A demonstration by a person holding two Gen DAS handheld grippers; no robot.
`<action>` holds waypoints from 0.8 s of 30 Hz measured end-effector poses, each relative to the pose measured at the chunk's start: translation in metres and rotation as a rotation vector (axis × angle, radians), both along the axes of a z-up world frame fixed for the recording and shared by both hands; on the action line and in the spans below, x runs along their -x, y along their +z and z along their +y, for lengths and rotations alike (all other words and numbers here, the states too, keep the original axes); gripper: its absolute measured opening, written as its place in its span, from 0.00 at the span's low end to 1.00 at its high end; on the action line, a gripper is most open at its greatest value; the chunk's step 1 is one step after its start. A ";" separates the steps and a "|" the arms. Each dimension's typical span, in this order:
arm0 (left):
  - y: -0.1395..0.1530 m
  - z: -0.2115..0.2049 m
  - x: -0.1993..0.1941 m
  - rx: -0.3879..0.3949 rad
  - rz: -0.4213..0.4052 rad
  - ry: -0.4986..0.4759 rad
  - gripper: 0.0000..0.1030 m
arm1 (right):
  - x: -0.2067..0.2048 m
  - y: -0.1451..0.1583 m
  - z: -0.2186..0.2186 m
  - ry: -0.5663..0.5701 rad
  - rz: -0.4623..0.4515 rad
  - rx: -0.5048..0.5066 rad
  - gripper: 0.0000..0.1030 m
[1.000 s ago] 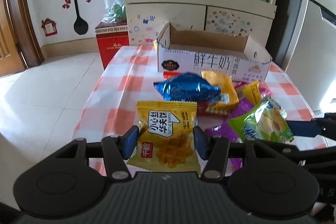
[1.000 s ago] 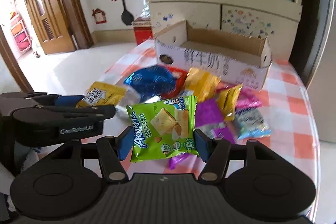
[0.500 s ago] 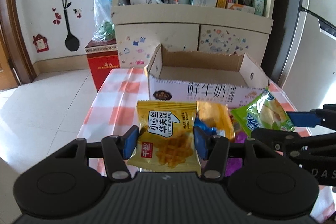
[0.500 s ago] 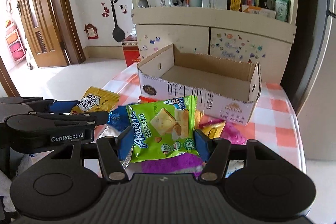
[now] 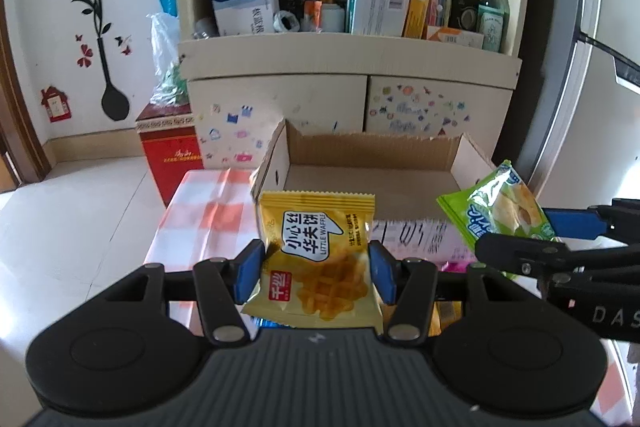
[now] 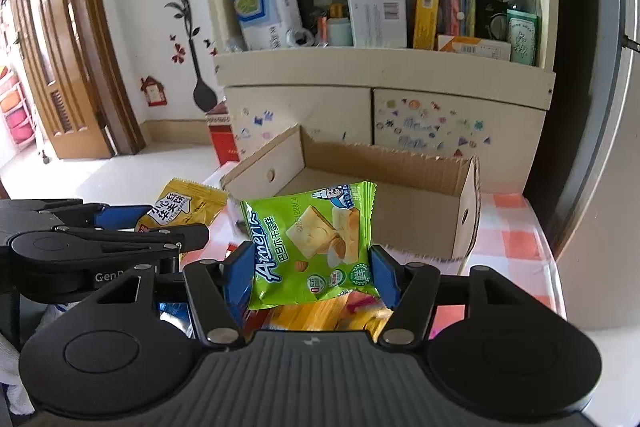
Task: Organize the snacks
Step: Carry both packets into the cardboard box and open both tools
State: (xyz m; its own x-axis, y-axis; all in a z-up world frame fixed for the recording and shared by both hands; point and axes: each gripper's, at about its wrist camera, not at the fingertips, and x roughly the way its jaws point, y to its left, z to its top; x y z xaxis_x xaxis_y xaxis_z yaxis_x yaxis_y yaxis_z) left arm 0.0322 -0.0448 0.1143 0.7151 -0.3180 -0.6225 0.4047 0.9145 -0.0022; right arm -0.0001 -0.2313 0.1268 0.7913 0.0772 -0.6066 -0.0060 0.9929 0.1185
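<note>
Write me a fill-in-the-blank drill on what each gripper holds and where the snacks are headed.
1. The left gripper is shut on a ____ waffle packet.
2. The right gripper is shut on a ____ cake packet.
3. Both packets hang in front of an open ____ box.
4. The tablecloth has an orange-and-white ____ pattern.

Missing words: yellow; green; cardboard; checked

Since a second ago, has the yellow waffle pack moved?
Yes. Held in the left tool, the waffle pack has been carried toward the cardboard box, whose front wall it now overlaps.
</note>
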 end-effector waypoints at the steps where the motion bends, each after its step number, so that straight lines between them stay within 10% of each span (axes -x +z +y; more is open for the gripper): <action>1: 0.000 -0.003 -0.004 -0.002 -0.005 -0.004 0.54 | -0.004 0.001 -0.003 -0.006 -0.004 -0.002 0.66; 24: -0.011 -0.059 -0.091 0.007 -0.014 -0.046 0.54 | -0.073 0.001 -0.045 -0.137 -0.037 -0.057 0.66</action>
State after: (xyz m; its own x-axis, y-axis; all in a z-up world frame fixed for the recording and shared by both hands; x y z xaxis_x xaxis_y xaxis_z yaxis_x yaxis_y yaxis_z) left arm 0.1231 -0.1035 0.1028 0.7080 -0.3553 -0.6103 0.4467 0.8947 -0.0027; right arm 0.0726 -0.2759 0.1277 0.8182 0.0001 -0.5749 0.1241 0.9764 0.1768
